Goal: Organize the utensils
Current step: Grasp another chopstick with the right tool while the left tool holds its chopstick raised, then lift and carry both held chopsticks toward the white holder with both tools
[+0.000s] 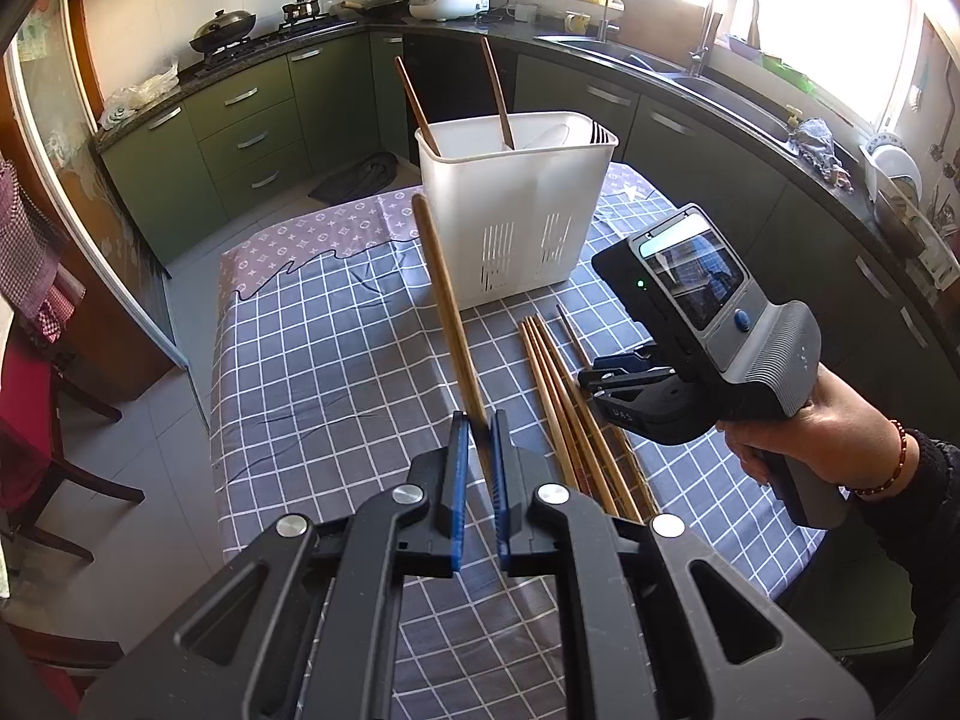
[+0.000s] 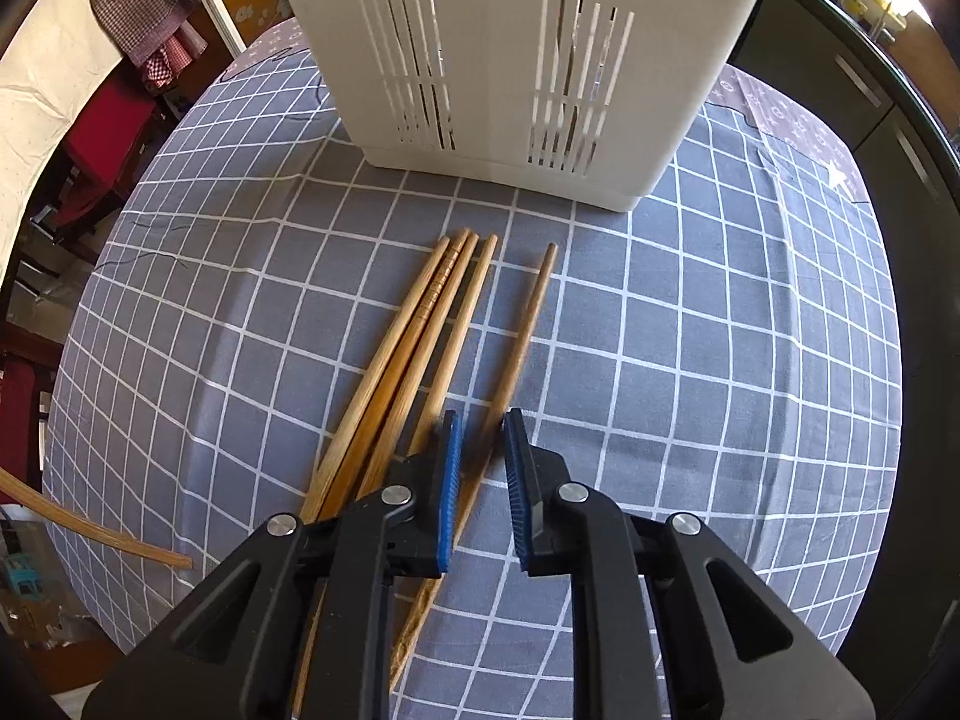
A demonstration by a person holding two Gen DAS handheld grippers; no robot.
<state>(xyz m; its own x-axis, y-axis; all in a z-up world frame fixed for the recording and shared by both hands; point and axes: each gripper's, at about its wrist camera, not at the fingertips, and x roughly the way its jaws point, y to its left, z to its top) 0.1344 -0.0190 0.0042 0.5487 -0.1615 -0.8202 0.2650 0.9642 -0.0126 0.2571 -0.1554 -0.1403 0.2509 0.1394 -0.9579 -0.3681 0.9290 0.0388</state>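
Note:
My left gripper is shut on one wooden chopstick, which juts up and away toward the white slotted utensil basket. Two darker chopsticks stand in the basket. In the right wrist view my right gripper is lowered over a single chopstick lying on the checked cloth. The stick runs between the blue pads, with a gap still showing, so the jaws stand open. Several more chopsticks lie bundled just to its left, in front of the basket. A hand holds the right gripper.
The grey checked tablecloth covers a small table with its edges close on all sides. Green kitchen cabinets and a sink counter ring it. A red chair stands at the left. A thin wooden stick crosses the lower left of the right wrist view.

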